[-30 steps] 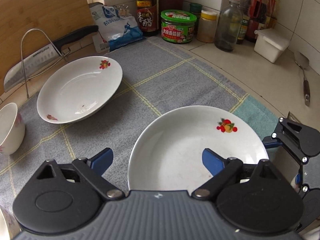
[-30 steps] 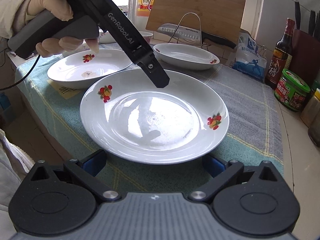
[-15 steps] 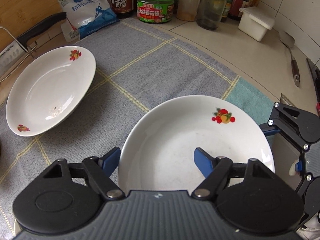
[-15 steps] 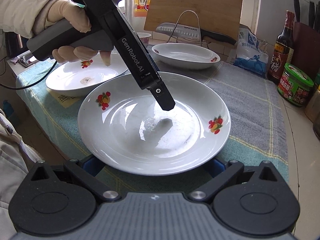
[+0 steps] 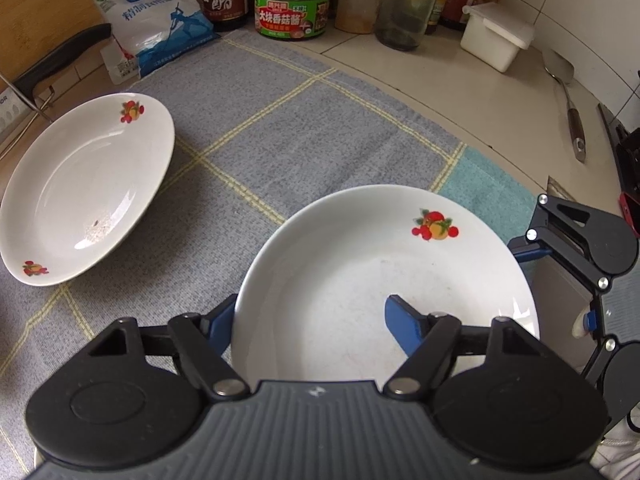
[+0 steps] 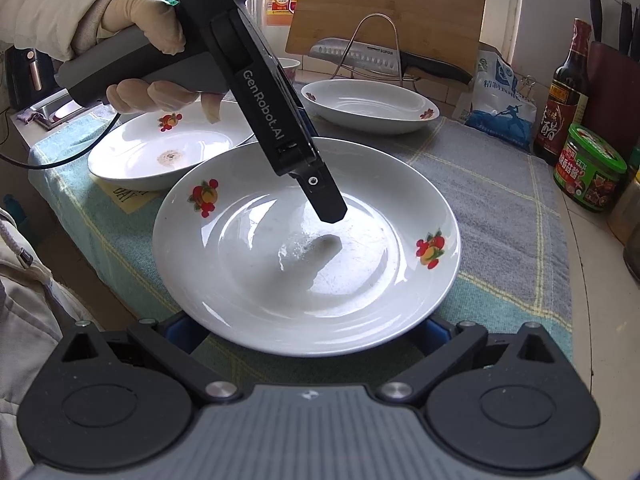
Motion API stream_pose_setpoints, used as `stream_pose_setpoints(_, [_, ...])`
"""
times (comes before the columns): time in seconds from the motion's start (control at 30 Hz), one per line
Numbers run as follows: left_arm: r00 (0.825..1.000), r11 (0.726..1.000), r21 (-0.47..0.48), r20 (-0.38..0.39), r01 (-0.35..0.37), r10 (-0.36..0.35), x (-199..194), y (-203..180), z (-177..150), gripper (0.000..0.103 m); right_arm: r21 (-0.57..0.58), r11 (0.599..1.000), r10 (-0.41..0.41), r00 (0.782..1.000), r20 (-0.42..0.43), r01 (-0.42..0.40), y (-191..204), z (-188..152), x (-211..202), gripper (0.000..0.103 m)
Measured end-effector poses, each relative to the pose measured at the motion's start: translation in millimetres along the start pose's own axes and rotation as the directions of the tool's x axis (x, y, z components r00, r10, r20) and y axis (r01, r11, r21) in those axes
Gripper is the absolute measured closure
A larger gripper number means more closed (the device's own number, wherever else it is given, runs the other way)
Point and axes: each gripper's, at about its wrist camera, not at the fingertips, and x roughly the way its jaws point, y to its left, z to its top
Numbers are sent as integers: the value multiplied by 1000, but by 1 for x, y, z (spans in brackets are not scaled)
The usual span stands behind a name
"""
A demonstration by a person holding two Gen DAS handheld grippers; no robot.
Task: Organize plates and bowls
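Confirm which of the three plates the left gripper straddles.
The nearest plate: left gripper has one finger inside its bowl, one outside the rim. The other two lie untouched.

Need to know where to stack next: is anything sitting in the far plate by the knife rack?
No. In the right wrist view the far plate in front of the knife rack holds nothing, only white glaze.

We cannot see the near rim of the plate (image 5: 384, 280) at lower centre of the left wrist view; the gripper body covers it. In the right wrist view, the right gripper's (image 6: 308, 332) blue pads sit under that plate's edge, mostly hidden. At the upper edge, the bottles (image 5: 408, 0) lose their necks to the frame, and the knife (image 5: 52, 60) at upper left is cut off.
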Motion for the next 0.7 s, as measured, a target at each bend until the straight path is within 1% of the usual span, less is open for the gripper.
stream_pose_setpoints(0.13, [1000, 1000, 1, 10, 3, -3, -4, 0, 5, 27, 1, 1000, -6, 1000, 1, 6, -2, 3, -4, 0])
stream_pose_setpoints(0.33, [999, 1000, 7, 40, 15, -16, -5, 1, 21, 27, -1, 999, -33, 999, 7, 33, -12, 9, -9, 0])
stream_pose_setpoints(0.57, [997, 999, 15, 66, 36, -37, 5, 4, 49, 27, 11, 997, -72, 997, 3, 72, -33, 18, -9, 0])
stream_pose_setpoints(0.7, [996, 999, 27, 83, 36, -38, 14, 6, 68, 27, 20, 995, -96, 995, 1, 96, -50, 22, -5, 0])
